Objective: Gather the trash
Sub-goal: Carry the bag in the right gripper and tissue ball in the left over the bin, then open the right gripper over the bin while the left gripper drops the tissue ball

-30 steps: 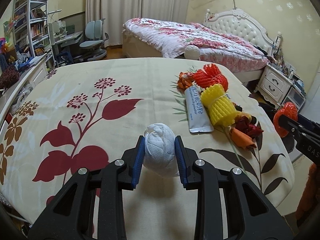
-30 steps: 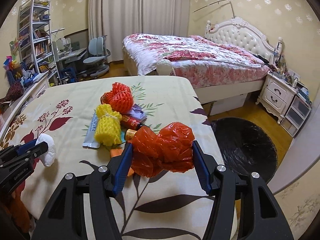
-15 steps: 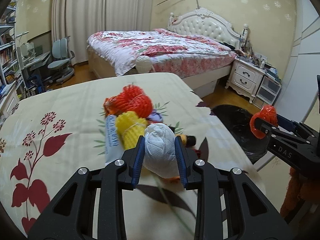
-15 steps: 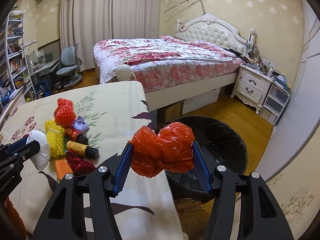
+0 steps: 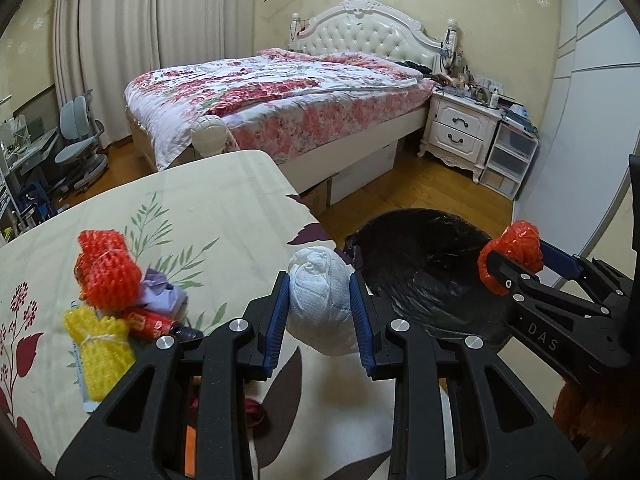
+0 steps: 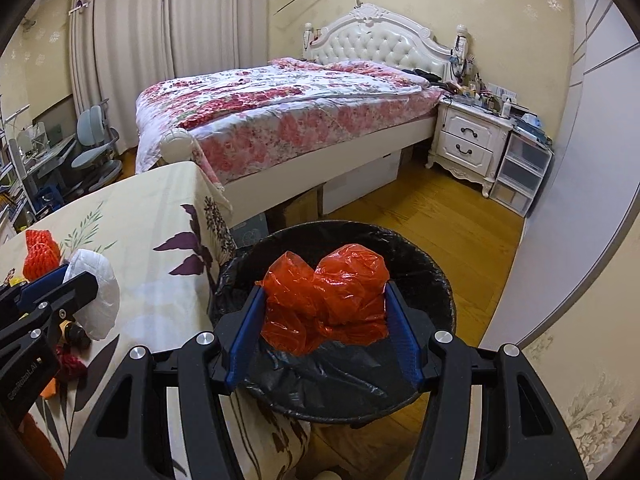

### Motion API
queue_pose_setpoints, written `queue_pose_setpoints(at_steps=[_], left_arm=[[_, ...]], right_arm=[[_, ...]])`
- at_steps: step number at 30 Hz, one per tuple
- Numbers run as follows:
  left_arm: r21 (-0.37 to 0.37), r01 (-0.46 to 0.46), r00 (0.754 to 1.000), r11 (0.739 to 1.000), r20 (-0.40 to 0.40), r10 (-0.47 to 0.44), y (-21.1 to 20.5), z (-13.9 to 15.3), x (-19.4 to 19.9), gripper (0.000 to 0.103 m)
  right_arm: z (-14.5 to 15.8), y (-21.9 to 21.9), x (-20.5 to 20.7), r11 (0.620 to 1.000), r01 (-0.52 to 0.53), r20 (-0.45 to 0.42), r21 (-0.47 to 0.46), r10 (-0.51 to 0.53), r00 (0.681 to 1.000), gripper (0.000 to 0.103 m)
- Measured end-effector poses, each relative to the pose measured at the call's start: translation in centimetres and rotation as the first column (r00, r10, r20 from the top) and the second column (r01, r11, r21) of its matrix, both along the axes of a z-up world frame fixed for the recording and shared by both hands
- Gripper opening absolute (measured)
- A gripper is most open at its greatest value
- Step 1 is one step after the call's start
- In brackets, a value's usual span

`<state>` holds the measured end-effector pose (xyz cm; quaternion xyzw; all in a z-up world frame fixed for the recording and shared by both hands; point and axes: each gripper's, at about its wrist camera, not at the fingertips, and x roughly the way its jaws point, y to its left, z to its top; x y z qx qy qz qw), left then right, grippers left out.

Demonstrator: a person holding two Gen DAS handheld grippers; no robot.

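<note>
The left gripper [image 5: 320, 312] tilts downward near the bench [image 5: 224, 200] edge, fingers pinching a white wad [image 5: 322, 304]. The right gripper [image 6: 326, 320], fingers clamping red plastic [image 6: 328, 300], has swung from the bench to above the black bin [image 6: 432, 272].

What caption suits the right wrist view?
Right tool holding a crumpled red plastic bag above the black-lined bin.
</note>
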<state>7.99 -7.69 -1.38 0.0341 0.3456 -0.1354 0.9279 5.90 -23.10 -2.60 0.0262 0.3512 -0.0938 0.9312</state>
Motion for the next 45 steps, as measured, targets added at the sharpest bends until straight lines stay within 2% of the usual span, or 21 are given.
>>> queue_pose_setpoints(at_steps=[12,23,26,28,30,31,41,45], left_arm=[[0.055,0.032,0.999,0.998,-0.032,-0.031,-4.8,-2.0,3.3,0.030],[0.094,0.058,0.997,0.994,-0.049,-0.054,-6.8,-3.2,4.8,0.030],[0.104,0.057,0.997,0.993,-0.053,-0.051,-6.9,-3.4,5.0,0.031],[0.106,0.045,0.998,0.993,-0.052,-0.040,-6.9,-3.5,5.0,0.035],[0.100,0.036,0.998,0.994,-0.054,-0.030,-6.8,-3.5,5.0,0.063],[0.097,0.027,0.999,0.995,-0.048,-0.023,-6.8,-3.4,4.9,0.066],[0.109,-0.025,0.999,0.994,-0.025,0.028,-5.6,-2.9,5.0,0.085],[0.125,-0.049,0.999,0.991,-0.008,0.050,-4.8,-2.4,4.6,0.086]], right_arm=[[-1.4,-3.1,1.9,0.999,0.043,-0.021,0.031,-0.042,0.999,0.058],[-2.2,-4.7,2.9,0.997,0.065,-0.043,0.043,-0.063,0.997,0.058],[-2.3,-5.1,3.1,0.996,0.072,-0.045,0.048,-0.070,0.997,0.061],[-2.3,-5.2,3.1,0.996,0.081,-0.042,0.047,-0.079,0.996,0.066],[-2.2,-5.5,2.9,0.995,0.087,-0.035,0.052,-0.086,0.996,0.070],[-2.2,-5.6,2.9,0.994,0.090,-0.034,0.054,-0.089,0.996,0.070],[-1.4,-6.1,2.0,0.992,0.124,-0.016,0.038,-0.124,0.992,0.074],[-1.3,-5.9,1.6,0.991,0.127,-0.018,0.040,-0.126,0.992,0.074]])
